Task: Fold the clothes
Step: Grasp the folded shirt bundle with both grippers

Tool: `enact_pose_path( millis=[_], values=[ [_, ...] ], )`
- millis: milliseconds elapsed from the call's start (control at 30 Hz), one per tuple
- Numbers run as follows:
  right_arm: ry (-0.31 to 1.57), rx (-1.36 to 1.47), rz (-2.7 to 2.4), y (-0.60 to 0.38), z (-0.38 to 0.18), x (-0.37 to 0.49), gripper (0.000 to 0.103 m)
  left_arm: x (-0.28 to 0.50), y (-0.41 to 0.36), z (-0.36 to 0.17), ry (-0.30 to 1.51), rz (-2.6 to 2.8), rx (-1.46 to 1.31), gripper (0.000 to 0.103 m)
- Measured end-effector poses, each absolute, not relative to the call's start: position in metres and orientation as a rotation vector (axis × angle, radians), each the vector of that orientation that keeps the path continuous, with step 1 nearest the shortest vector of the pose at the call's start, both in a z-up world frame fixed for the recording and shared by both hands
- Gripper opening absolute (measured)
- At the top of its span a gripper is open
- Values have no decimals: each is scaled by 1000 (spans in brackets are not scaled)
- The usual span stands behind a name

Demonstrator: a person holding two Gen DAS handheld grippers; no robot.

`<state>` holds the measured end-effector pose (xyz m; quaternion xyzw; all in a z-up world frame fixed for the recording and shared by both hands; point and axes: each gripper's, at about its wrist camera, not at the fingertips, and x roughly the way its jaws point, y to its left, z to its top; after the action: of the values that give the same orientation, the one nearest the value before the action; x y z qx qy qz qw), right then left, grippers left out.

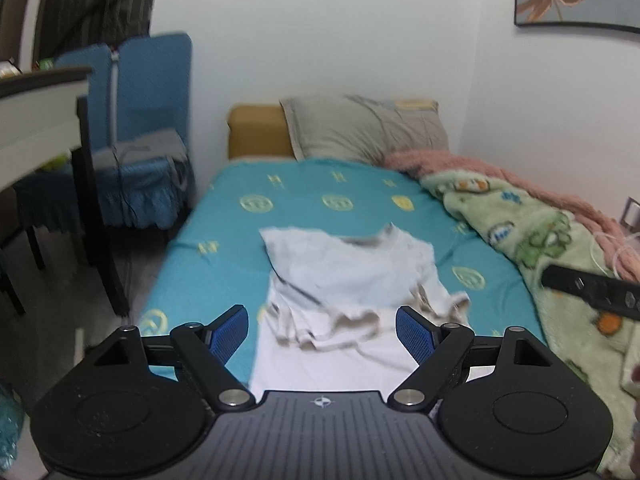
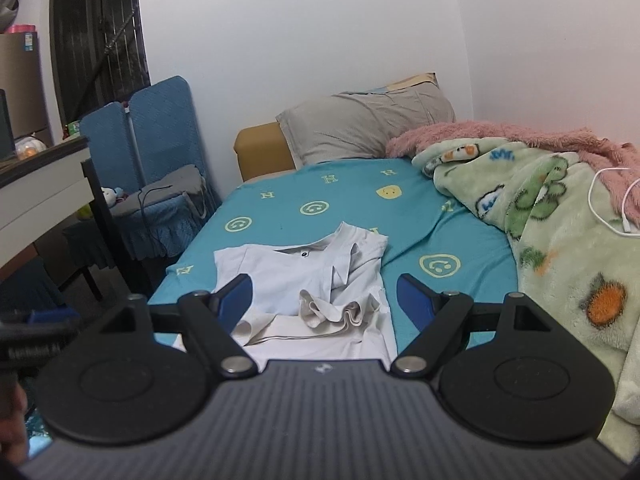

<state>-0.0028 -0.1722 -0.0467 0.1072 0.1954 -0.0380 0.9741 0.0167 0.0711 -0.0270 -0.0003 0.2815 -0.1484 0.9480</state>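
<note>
Lying rumpled ahead of both spread, empty claws (left claw (image 1: 322,330), right claw (image 2: 324,298)), the pale polo shirt (image 2: 304,280) seems part-folded on the bed (image 2: 420,216); its bunched sleeve wants smoothing.

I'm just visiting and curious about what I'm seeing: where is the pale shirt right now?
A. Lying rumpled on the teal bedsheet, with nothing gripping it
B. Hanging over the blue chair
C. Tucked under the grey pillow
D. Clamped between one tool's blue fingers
A: the shirt lies rumpled on the teal bedsheet, and both the left gripper and the right gripper are spread open, clear of it.
</note>
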Motion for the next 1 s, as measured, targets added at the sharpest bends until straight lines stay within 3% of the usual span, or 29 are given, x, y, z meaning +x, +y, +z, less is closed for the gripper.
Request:
enact_pose_path(
  millis=[300,433,533,633,933,1000],
  values=[
    [462,239,-85,-173,-60,8,81,35,66,-73,894,-376,-119,83],
    [508,267,-96,-175,-68,12,81,43,74,-84,932,-312,-159,82],
    [593,423,-85,-191,-81,16,81,44,83,-83,924,-288,-210,83],
    [699,774,-21,-225,-107,18,81,49,89,-80,922,-275,-256,83],
    [852,1299,-4,-246,-169,1,82,57,94,-83,974,-319,-383,83],
    [867,1318,-8,-242,-174,2,78,58,93,-85,988,-333,-395,83]
  ],
)
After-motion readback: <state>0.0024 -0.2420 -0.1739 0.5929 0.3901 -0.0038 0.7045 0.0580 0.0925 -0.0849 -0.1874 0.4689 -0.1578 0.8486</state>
